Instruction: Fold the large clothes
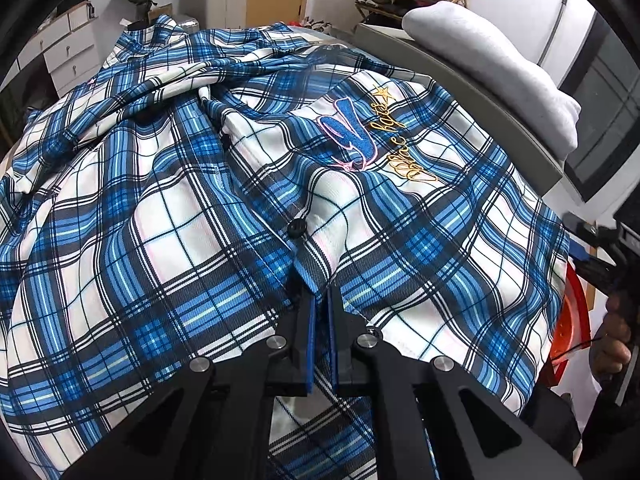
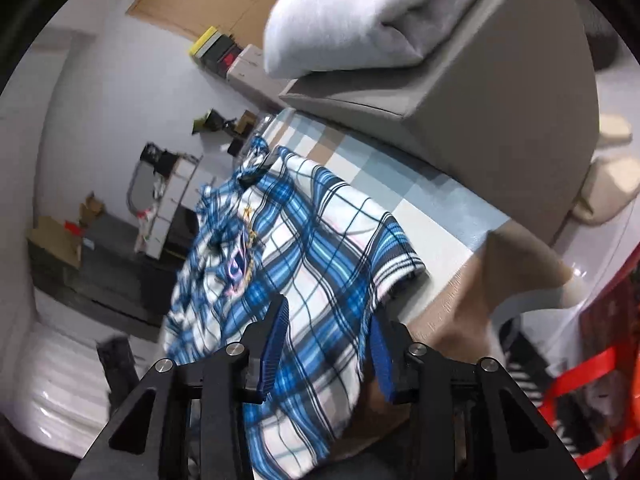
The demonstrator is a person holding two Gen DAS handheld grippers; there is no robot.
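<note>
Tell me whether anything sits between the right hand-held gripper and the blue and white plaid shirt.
Nothing visible does. The blue and white plaid shirt already lies between the open fingers of the right hand-held gripper, with no other object in between. The folded white cloth rests on the grey couch arm, well away.

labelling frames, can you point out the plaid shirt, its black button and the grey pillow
plaid shirt point(image 1: 168, 216), left wrist view, white check left of the placket
black button point(image 1: 296, 227), left wrist view, its centre
grey pillow point(image 1: 484, 60), left wrist view, its top
</note>
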